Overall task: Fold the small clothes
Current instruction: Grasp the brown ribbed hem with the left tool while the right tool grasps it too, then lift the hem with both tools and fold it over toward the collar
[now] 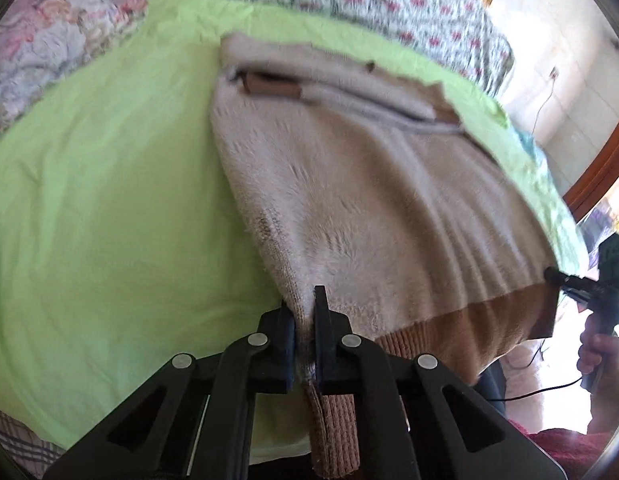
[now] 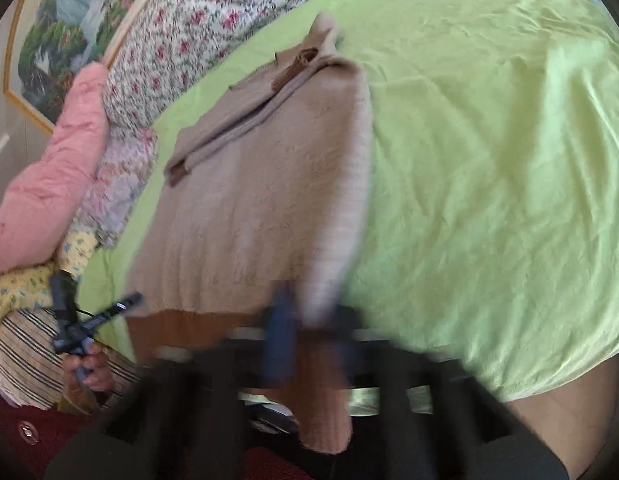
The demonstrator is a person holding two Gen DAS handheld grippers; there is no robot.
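Beige knitted sweater (image 1: pixel 373 200) spread across the centre of the frame on the green sheet (image 1: pixel 101 208) of a bed, long axis from the brown ribbed hem at lower centre up to the collar at upper centre, sleeves folded over the chest. Left hand-held gripper (image 1: pixel 305 344) clamped tight on the hem's left corner, knit pinched between both pads. Right hand-held gripper (image 2: pixel 309 340) at lower centre of its own view, heavily blurred, apparently closed on the other hem corner; hem hanging past the bed edge. Floral bedding (image 2: pixel 213 12) along the upper frame; pink quilt (image 2: pixel 57 172) at left.
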